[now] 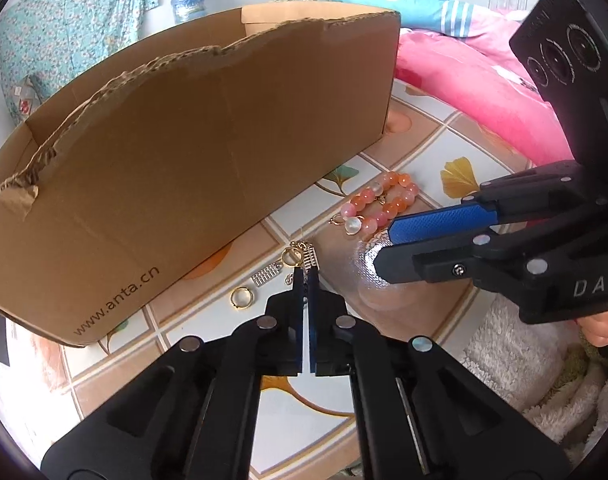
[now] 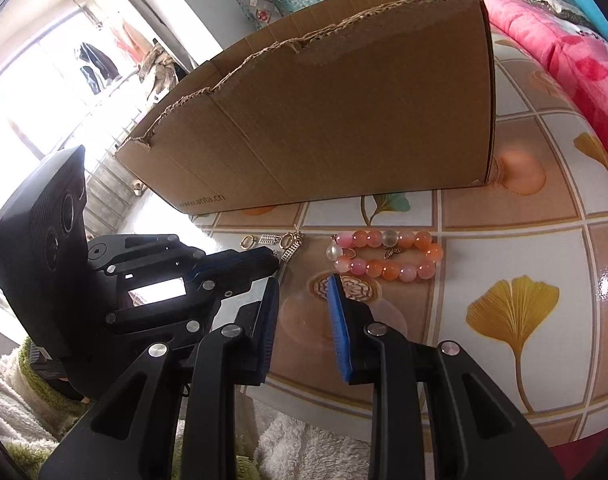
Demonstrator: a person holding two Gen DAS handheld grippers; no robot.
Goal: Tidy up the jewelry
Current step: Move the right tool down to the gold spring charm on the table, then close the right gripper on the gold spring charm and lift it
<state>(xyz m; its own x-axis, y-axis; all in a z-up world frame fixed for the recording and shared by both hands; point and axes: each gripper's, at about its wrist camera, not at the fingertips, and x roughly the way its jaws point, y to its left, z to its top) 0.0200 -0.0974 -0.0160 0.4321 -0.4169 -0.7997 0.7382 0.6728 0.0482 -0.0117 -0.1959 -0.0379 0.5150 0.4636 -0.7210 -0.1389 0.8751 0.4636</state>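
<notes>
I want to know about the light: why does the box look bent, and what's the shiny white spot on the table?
Left wrist view: the fisheye lens bows the cardboard box, and the white spot is glare on the glossy tablecloth near the right tongs. Right wrist view: the window is washed out, bright white.

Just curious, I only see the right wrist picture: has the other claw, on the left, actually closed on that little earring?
Observer: In the left wrist view the left gripper is shut, tips at the dangling earring; a real pinch is unclear.
Operator: Is my claw touching the beads?
Observer: Seen sideways, the right gripper is at the bead bracelet's near edge; contact I can't tell.
Operator: Who holds it?
Observer: A hand shows behind it.
</notes>
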